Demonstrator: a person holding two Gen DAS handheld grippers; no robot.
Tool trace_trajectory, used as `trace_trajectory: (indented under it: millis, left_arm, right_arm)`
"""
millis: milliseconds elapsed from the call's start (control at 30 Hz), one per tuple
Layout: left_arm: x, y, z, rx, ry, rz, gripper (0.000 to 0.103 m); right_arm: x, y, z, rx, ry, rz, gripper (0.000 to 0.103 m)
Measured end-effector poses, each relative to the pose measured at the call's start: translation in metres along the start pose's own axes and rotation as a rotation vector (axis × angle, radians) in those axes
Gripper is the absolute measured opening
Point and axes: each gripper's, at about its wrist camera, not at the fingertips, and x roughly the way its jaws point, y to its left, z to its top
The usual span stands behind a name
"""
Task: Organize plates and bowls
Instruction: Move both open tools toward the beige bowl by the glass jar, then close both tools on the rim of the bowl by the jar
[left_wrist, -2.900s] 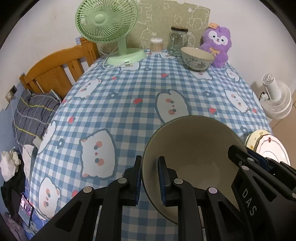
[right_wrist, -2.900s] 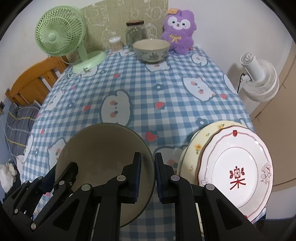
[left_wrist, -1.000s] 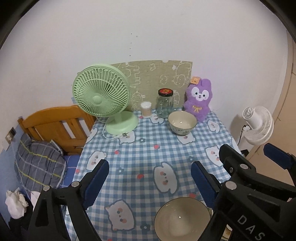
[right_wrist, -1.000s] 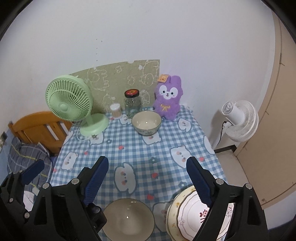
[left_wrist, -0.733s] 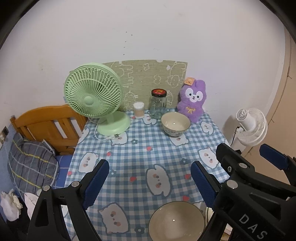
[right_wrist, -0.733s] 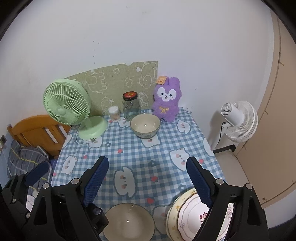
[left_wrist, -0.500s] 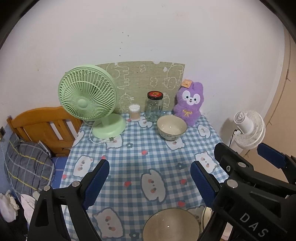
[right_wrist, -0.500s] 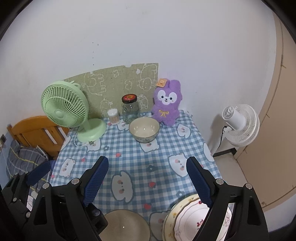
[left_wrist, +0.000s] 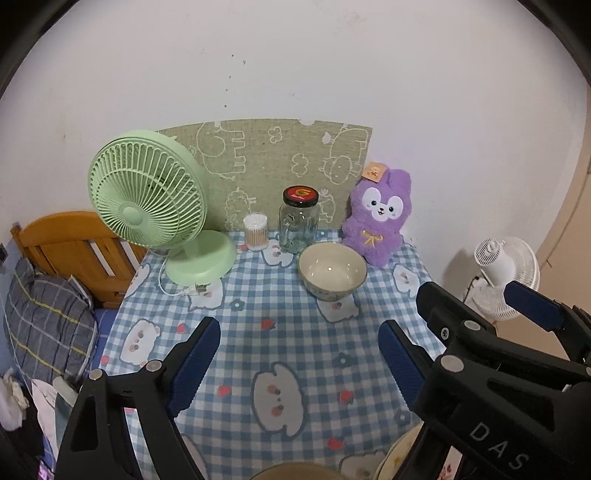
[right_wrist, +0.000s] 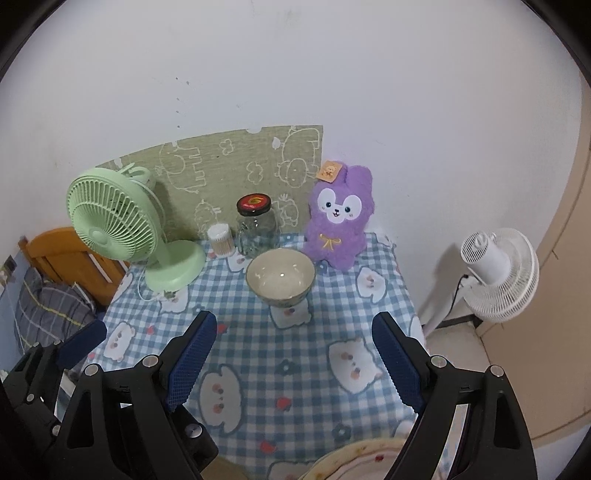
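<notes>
A cream bowl (left_wrist: 332, 271) (right_wrist: 280, 275) stands at the far side of the checked tablecloth (left_wrist: 295, 332), in front of a purple plush. My left gripper (left_wrist: 297, 354) hovers open above the table's middle, nothing between its blue pads. My right gripper (right_wrist: 293, 354) is open too, and empty. A second bowl's rim (left_wrist: 295, 474) shows at the bottom edge of the left wrist view. Stacked plates (right_wrist: 354, 461) peek in at the near right corner, mostly cut off.
Along the back stand a green desk fan (left_wrist: 147, 199), a cotton swab tub (left_wrist: 255, 230), a glass jar (left_wrist: 299, 221) and the purple plush (left_wrist: 380, 218). A white floor fan (right_wrist: 498, 273) is right of the table; a wooden bed frame (left_wrist: 74, 251) left.
Earlier both grippers were shut on the near bowl's rim; they have let go and opened. Over the last second both drew back, and the near bowl and plates slid to the bottom edge.
</notes>
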Motion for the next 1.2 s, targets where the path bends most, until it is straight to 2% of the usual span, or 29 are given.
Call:
trace_trajectory:
  millis: [300,533,767,900,1200]
  left_arm:
    - [0.031,-0.022,0.020,-0.006,0.012,0.065,0.083]
    - [0.056,-0.031,0.027,-0.036,0.024,0.087,0.083]
    - [0.083,-0.036,0.036,-0.035,0.024,0.153,0.078]
    - [0.101,-0.036,0.042,-0.046,0.023,0.126,0.070]
    - [0.143,-0.038,0.052,-0.054,0.030,0.158,0.069]
  right_arm:
    - [0.035,-0.019,0.020,-0.029,0.004,0.051,0.088]
    - [0.067,-0.028,0.030,-0.041,0.022,0.076,0.088]
    - [0.097,-0.027,0.039,-0.052,0.033,0.099,0.088]
    - [0.116,-0.027,0.045,-0.054,0.035,0.092,0.089]
    - [0.157,-0.033,0.052,-0.043,0.044,0.073,0.088]
